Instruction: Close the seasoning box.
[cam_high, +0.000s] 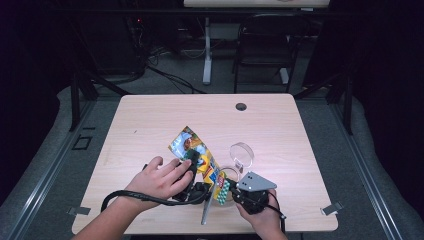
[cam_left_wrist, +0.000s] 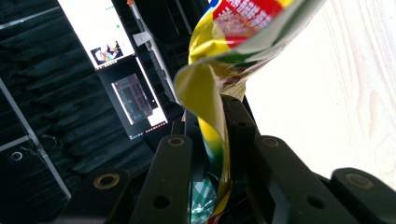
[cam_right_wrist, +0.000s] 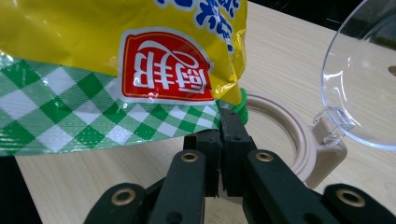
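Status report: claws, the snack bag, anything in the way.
Left claw shut on snack bag. Right claw shut on its checked bottom edge. Bag held above open beige container, clear lid flipped up. Nothing in the way.

- The table (cam_high: 150, 120), a light wood top with rounded corners and a small round cable hole (cam_high: 241, 106) near its far edge, stands in the middle of the room.
- Grey floor (cam_high: 190, 85) surrounds the table on every side.
- Beyond the table's far edge stands a white desk leg (cam_high: 207, 50), with a pale desktop (cam_high: 256, 3) above it.
- Right of that leg, still beyond the table, is a dark chair (cam_high: 265, 45).
- Black cables (cam_high: 170, 77) trail over the floor behind the table's far left corner.
- Dark walls close in left and right of the table.
- Two lit screens (cam_left_wrist: 119, 60) glow against dark ridged panelling.
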